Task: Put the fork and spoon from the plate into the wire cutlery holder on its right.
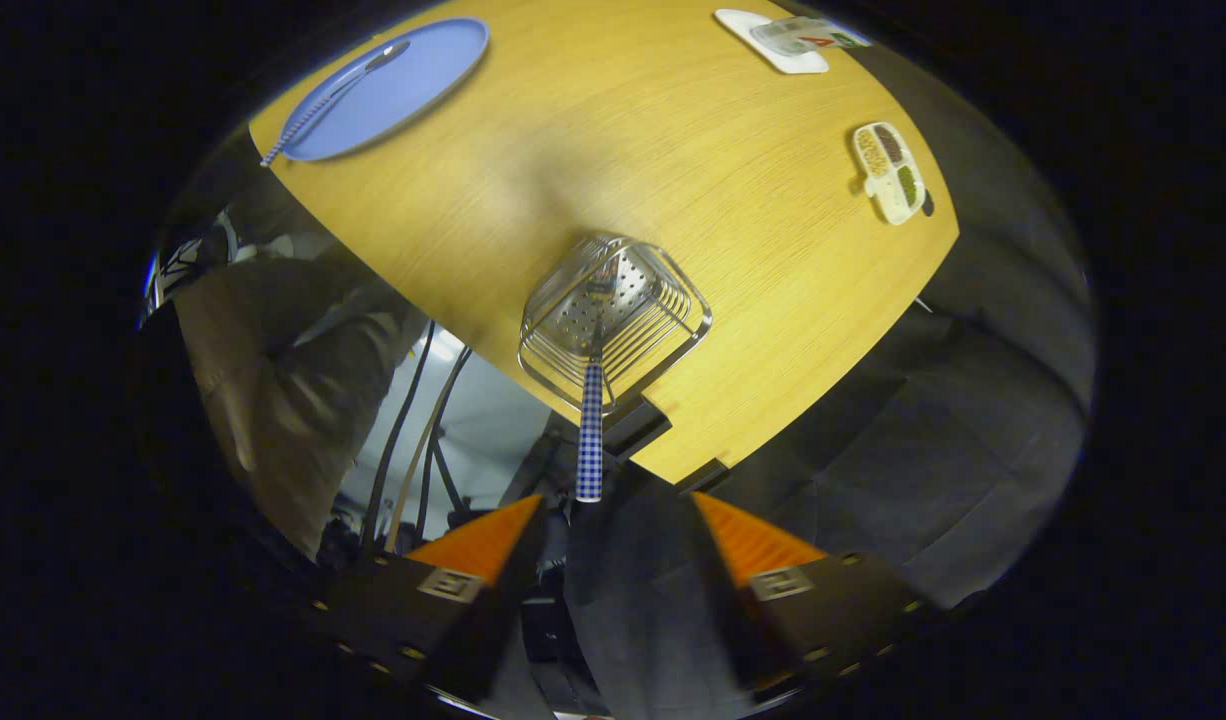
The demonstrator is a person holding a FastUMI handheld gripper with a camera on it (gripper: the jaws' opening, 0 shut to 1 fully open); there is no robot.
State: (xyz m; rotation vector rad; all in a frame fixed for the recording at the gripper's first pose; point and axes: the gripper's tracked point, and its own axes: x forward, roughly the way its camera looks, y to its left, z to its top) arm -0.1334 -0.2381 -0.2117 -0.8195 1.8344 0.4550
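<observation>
On the left, far beyond the tongs, the blue plate lies on the bench with the spoon across it, its checked handle poking out over the plate's near rim. We judge that this spoon is what remains to fetch. Moving right, the wire cutlery holder stands near the bench's edge just ahead of us, and the fork is already in it, head down on the perforated base, blue-checked handle leaning out toward us. Our tongs hang wide apart, holding nothing, with the fork's handle tip just ahead of the left finger and apparently clear of it. To do this step well, we should lift straight away so neither finger brushes that handle and tips the holder, then travel over to the plate. There we would line up across the spoon's handle, not along it. Farther right, two small trays sit well apart from our path.
</observation>
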